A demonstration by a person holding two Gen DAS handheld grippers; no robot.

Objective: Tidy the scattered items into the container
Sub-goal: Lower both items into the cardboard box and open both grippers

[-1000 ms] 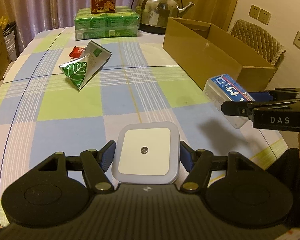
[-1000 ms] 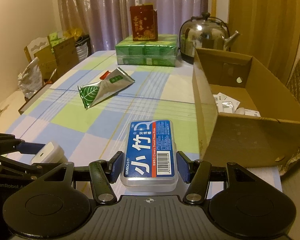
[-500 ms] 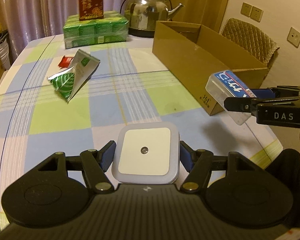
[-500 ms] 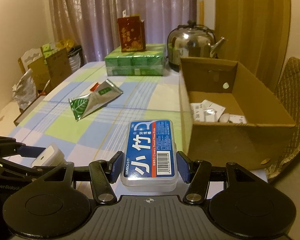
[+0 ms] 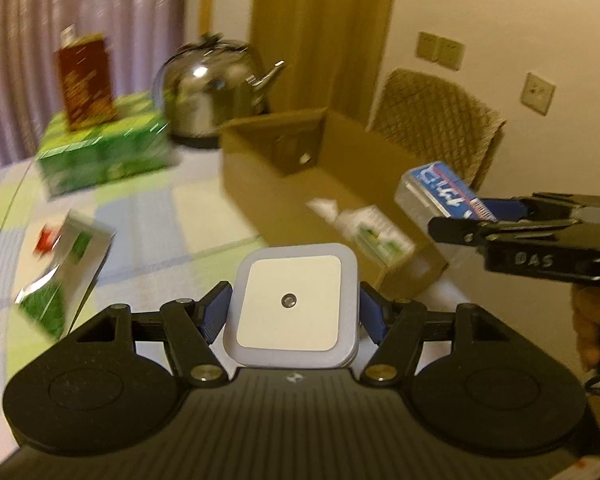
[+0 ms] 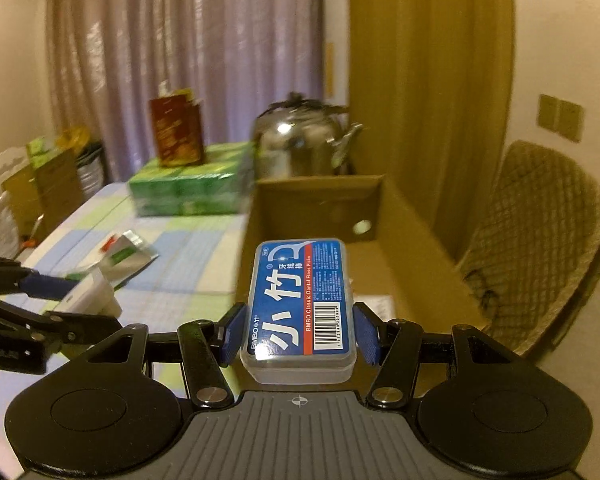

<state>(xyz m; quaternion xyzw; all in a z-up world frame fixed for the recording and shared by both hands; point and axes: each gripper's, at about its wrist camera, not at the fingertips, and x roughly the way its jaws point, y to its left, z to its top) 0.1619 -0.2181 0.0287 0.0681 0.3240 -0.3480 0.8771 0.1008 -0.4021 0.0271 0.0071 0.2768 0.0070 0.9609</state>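
Nearest the left wrist camera, the left tongs (image 5: 292, 316) are clenched on a square white night light (image 5: 291, 304) with a small round sensor in its middle; the blue pads (image 5: 216, 314) press its two sides and it is carried in the air, clear of the bench (image 5: 172, 220). In the right wrist view the same night light (image 6: 90, 294) shows at the left edge, between the left tongs' fingers.

The right tongs (image 6: 298, 332) are clenched on a clear plastic floss pick box (image 6: 300, 300) with a blue label and a barcode, the blue pads at its near end. The box is held over the open cardboard box (image 6: 404, 216), near its front end. From the left wrist camera the floss pick box (image 5: 440, 192) hangs at the near right corner of the cardboard box (image 5: 260, 184), with the right tongs (image 5: 476, 220) reaching in from the right and part of a hand (image 5: 592, 320) behind them.

Inside the cardboard box lie some pale packets (image 5: 364, 228), blurred. Left of it, on the checked cloth of the bench, lies a silver and green foil pouch (image 5: 60, 276) with a small red packet (image 5: 46, 238) just beside it.

Farther back on the bench stand a green carton pack (image 5: 104, 156) with a dark red box (image 5: 86, 80) on top, and a shiny steel kettle (image 5: 216, 92) just behind the cardboard box. A woven chair (image 5: 440, 120) stands beyond the box, with curtains (image 6: 188, 60) behind everything.
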